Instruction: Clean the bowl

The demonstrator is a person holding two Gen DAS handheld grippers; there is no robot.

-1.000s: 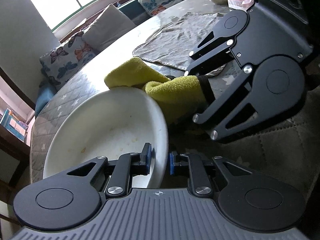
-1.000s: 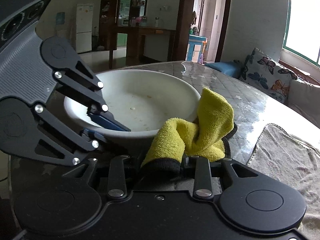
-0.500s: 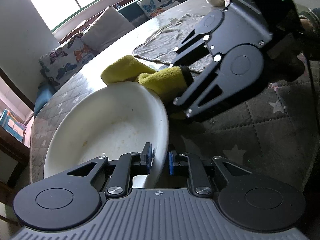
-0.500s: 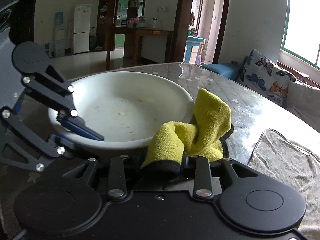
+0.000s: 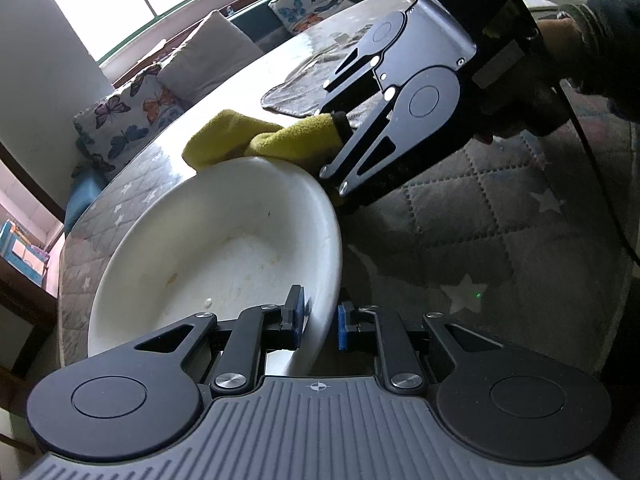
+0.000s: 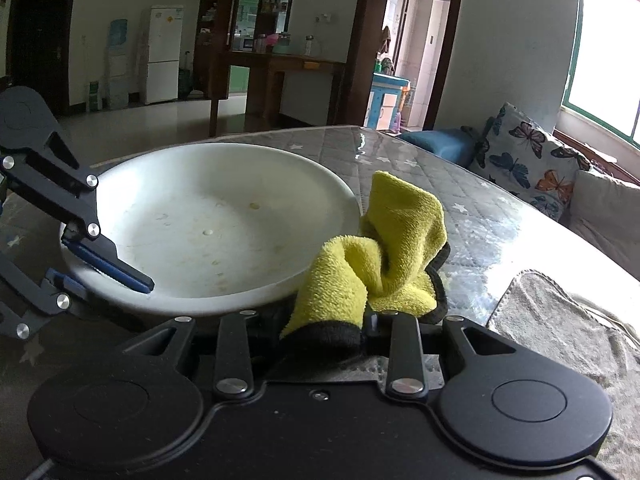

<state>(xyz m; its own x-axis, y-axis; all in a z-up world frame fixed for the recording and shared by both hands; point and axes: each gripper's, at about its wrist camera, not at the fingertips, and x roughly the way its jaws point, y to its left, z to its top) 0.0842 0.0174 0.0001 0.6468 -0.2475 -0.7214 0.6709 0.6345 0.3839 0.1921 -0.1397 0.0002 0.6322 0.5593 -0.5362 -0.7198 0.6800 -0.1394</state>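
Left gripper [image 5: 319, 322] pinches the wide white ceramic bowl's [image 5: 224, 256] rim; right gripper [image 6: 320, 330] clamps a crumpled yellow terry cloth [image 6: 384, 248] just outside it. Steady the rim, then sweep the cloth over the specks.

From the right wrist view, the yellow cloth [image 6: 384, 256] blocks 12 o'clock — the white bowl's [image 6: 192, 216] interior lies open at 10, the left gripper [image 6: 102, 272] straddling its rim at 9.

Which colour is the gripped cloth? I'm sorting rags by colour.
Yellow with a dark edge; the cloth shows best in the right wrist view.
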